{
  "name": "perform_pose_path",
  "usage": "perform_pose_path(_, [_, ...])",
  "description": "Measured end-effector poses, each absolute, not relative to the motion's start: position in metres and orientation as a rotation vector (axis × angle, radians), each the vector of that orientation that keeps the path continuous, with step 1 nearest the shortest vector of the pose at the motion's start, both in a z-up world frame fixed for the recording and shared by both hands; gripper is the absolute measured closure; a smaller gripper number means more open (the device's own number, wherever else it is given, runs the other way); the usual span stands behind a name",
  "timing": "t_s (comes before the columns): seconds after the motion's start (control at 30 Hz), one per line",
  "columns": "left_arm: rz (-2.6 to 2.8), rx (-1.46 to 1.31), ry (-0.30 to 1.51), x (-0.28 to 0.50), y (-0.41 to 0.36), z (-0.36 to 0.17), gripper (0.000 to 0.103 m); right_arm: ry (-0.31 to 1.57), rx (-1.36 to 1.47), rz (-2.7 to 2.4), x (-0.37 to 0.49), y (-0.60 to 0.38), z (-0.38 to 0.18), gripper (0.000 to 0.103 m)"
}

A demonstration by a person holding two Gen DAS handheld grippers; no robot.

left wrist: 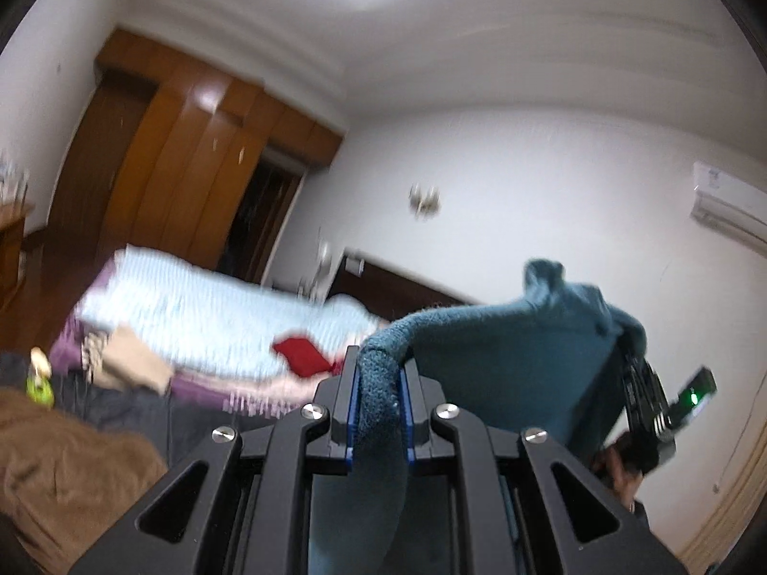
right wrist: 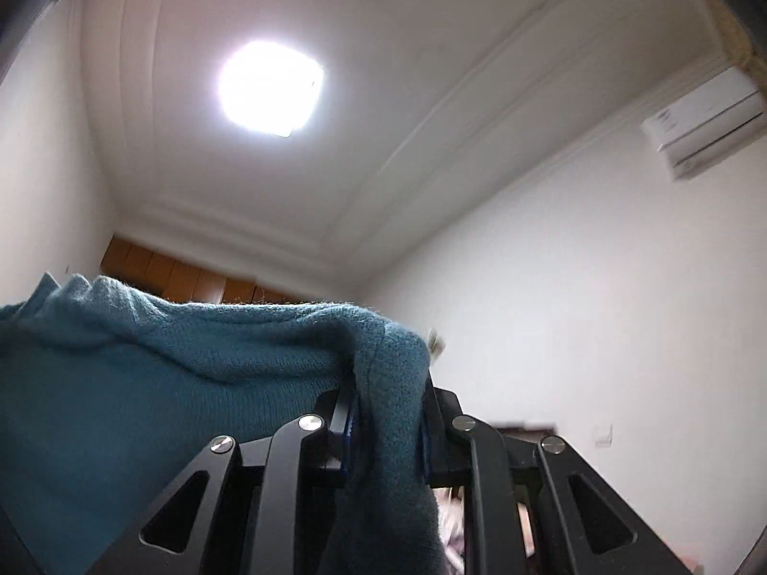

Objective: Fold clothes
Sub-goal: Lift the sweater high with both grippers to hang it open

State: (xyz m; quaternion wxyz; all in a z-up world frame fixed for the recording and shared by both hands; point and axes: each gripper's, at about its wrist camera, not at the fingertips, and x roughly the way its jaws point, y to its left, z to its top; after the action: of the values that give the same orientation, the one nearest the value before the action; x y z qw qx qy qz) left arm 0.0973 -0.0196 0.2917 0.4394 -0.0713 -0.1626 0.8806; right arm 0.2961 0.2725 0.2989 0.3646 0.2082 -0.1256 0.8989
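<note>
one teal knit sweater [left wrist: 503, 350] was in play, and you held it aloft by two edges. your left gripper [left wrist: 378, 383] had its fingers clamped together on a rolled hem of the sweater, the blue pads pressed to the knit on both sides. your right gripper [right wrist: 386, 412] was likewise clamped on a bunched fold of the same garment, which draped down between its fingers. in the left wrist view the sweater stretched across to the right gripper, and part of your hand [left wrist: 623, 465] showed below it.

around it: one bed [left wrist: 201, 306] with a pale blue cover, one red item [left wrist: 302, 352] lying on it, one beige folded piece [left wrist: 134, 354] near the bed's edge, one brown garment [left wrist: 62, 460] in the near left corner. one wooden wardrobe [left wrist: 191, 153] stood behind the bed. one air conditioner [right wrist: 704, 120] was mounted on the wall, one ceiling light [right wrist: 271, 88] overhead. the sweater blocked the lower left of the right wrist view.
</note>
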Motion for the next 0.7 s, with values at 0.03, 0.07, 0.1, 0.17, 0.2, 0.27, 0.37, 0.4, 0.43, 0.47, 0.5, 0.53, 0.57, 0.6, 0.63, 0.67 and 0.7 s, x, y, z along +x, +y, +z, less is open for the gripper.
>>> perform_pose_path(0.03, [2.202,-0.119,-0.404,0.108,-0.023,0.301,0.088,-0.328,0.576,2.294,0.305,0.266,0.305,0.083])
perform_pose_path(0.07, [2.217,-0.063,-0.399,0.119,-0.027,0.31,0.088,-0.333,0.621,2.273,0.314,0.259,0.31,0.083])
perform_pose_path(0.1, [2.232,-0.009,-0.393,0.131,-0.03,0.317,0.088,-0.34,0.661,2.252,0.322,0.253,0.314,0.083])
perform_pose_path(0.17, [2.25,0.094,-0.388,0.154,-0.038,0.331,0.088,-0.364,0.722,2.21,0.334,0.24,0.32,0.083])
perform_pose_path(0.2, [2.25,0.13,-0.394,0.162,-0.044,0.337,0.088,-0.375,0.751,2.193,0.339,0.234,0.322,0.083])
perform_pose_path(0.27, [2.261,0.205,-0.407,0.177,-0.055,0.346,0.087,-0.401,0.801,2.164,0.347,0.219,0.325,0.083])
perform_pose_path(0.37, [2.309,0.317,-0.4,0.197,-0.068,0.356,0.087,-0.438,0.861,2.133,0.352,0.201,0.327,0.083])
perform_pose_path(0.4, [2.33,0.352,-0.396,0.204,-0.072,0.358,0.087,-0.456,0.881,2.119,0.353,0.194,0.326,0.083])
perform_pose_path(0.43, [2.348,0.374,-0.395,0.209,-0.076,0.359,0.087,-0.478,0.902,2.102,0.357,0.188,0.325,0.083])
perform_pose_path(0.47, [2.357,0.385,-0.4,0.212,-0.079,0.359,0.087,-0.502,0.922,2.082,0.364,0.181,0.323,0.083])
perform_pose_path(0.5, [2.368,0.399,-0.406,0.215,-0.083,0.358,0.087,-0.522,0.942,2.067,0.369,0.175,0.322,0.083])
perform_pose_path(0.53, [2.386,0.413,-0.406,0.216,-0.086,0.357,0.087,-0.536,0.953,2.064,0.372,0.17,0.321,0.083])
perform_pose_path(0.57, [2.408,0.427,-0.401,0.217,-0.088,0.355,0.087,-0.546,0.959,2.068,0.373,0.166,0.32,0.083])
perform_pose_path(0.6, [2.431,0.44,-0.397,0.218,-0.089,0.353,0.086,-0.556,0.965,2.073,0.375,0.162,0.319,0.083])
perform_pose_path(0.63, [2.453,0.454,-0.392,0.219,-0.091,0.35,0.086,-0.563,0.967,2.078,0.376,0.159,0.319,0.083])
perform_pose_path(0.67, [2.478,0.465,-0.386,0.22,-0.093,0.347,0.086,-0.569,0.964,2.082,0.377,0.157,0.318,0.082])
perform_pose_path(0.7, [2.501,0.474,-0.381,0.222,-0.094,0.342,0.085,-0.577,0.96,2.083,0.376,0.156,0.315,0.082])
